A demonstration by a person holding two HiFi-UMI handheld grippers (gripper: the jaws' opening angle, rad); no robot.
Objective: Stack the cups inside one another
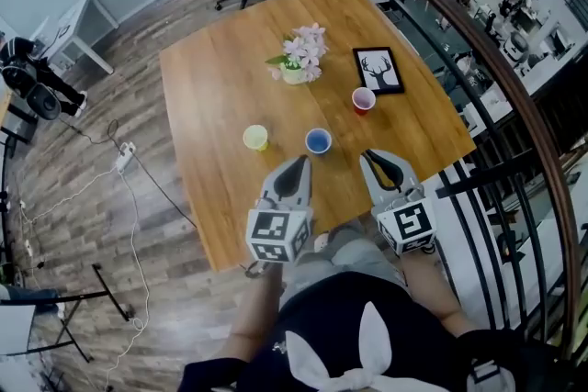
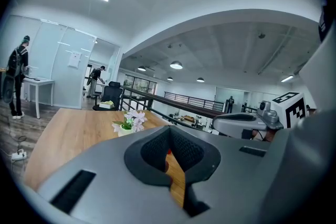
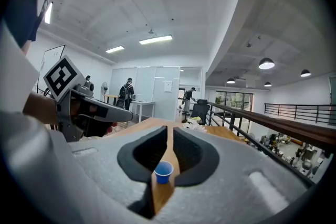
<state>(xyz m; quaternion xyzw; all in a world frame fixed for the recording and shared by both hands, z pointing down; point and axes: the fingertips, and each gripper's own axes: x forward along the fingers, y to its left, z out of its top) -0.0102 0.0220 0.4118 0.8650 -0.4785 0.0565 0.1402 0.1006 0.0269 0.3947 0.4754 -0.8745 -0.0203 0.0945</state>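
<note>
Three cups stand apart on the wooden surface [image 1: 207, 96], none inside another. The yellow cup [image 1: 255, 137] is furthest left, upright, near the person's edge. The left gripper [image 1: 297, 162] hangs over that edge, pointing between the yellow cup and its neighbour. Its fingers [image 2: 152, 155] are clenched tip to tip with nothing in them. A pot of flowers [image 1: 300, 57] sits farther back, near the middle. The blue cup [image 1: 318, 141] stands upright just ahead of the two grippers and between them. The red cup [image 1: 364, 100] is farther back to the right, just beside the lower corner of a framed picture [image 1: 378, 70]. The right gripper [image 1: 371, 158] points across the surface with its fingers [image 3: 142, 155] a thin slit apart and empty. The blue cup shows through that slit, well beyond the tips.
</note>
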